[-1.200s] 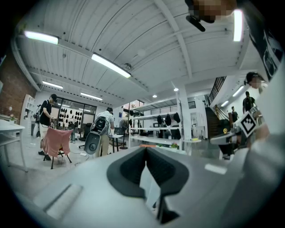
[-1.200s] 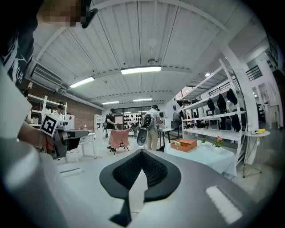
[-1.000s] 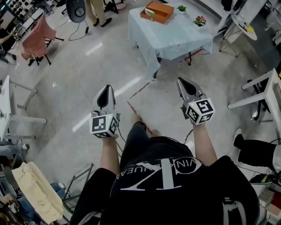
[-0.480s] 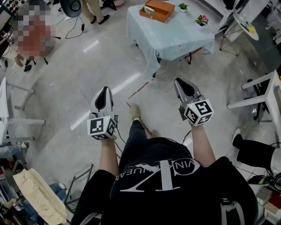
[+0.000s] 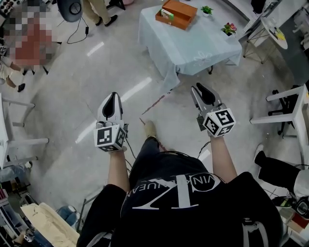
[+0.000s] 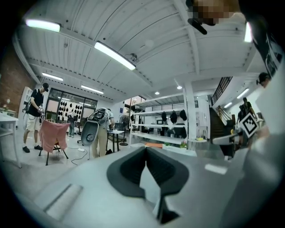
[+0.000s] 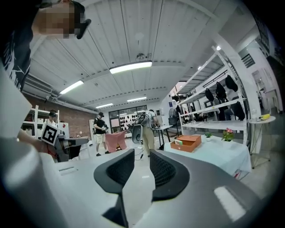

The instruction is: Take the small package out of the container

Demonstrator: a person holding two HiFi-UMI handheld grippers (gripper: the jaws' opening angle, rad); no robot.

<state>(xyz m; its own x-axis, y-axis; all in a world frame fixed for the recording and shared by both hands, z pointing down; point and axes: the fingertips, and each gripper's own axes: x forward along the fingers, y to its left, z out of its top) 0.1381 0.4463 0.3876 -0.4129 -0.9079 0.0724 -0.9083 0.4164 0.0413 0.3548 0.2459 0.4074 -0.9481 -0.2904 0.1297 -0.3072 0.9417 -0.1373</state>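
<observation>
Ahead on the floor (image 5: 72, 96), the worktop (image 5: 203, 48). On its far left corner, the container (image 5: 181, 12), the small package (image 5: 167, 14) inside at its left end. Right of the container, a potted plant (image 5: 206, 9); farther right and nearer, a second plant (image 5: 228, 29).

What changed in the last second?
The right gripper is opening its jaws, with nothing between them. Both grippers edged forward toward the table as the person steps. Unchanged: left gripper shut and empty, orange container on the table.

Held out side by side ahead of the torso, the grey, black-padded left gripper (image 5: 112, 96) has its jaws together, while the matching right gripper (image 5: 199, 89) has empty jaws opening.
</observation>
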